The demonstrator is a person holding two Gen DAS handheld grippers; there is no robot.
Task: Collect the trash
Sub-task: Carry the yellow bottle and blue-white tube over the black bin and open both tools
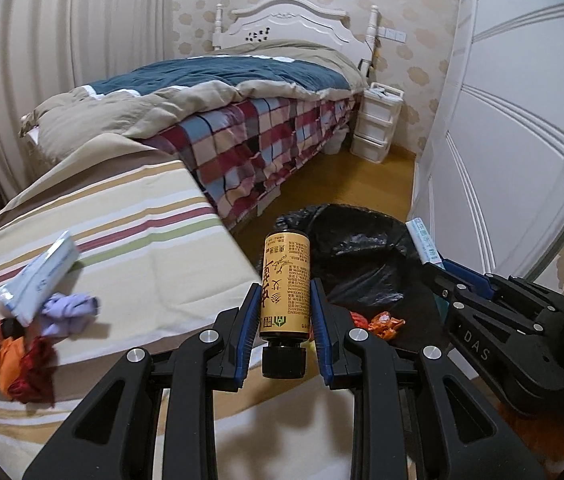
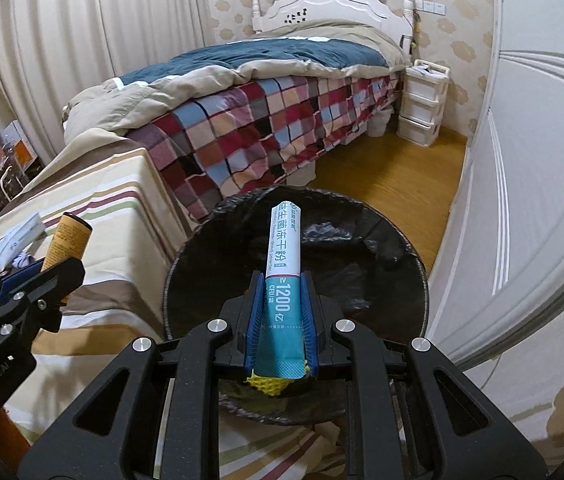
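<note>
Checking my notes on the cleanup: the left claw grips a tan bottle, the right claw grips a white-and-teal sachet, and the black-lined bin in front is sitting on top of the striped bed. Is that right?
Not quite. The bin stands on the wooden floor beside the striped bed, not on it, as the right wrist view shows. The rest holds: the left claw grips the tan bottle, and the right claw grips the sachet.

The left tongs point(image 1: 285, 316), black with blue pads, clamp a tan bottle point(image 1: 285, 286) with dark print and a black cap. The right tongs point(image 2: 282, 312) pinch a white-and-teal sachet point(image 2: 283, 276). At 12 o'clock, the bed point(image 2: 266, 120) wears a red, blue and beige check under a navy quilt point(image 2: 266, 60). The bin liner point(image 2: 361, 272) is black, and the table point(image 1: 122, 232) cloth is cream with maroon, green and tan stripes.
</note>
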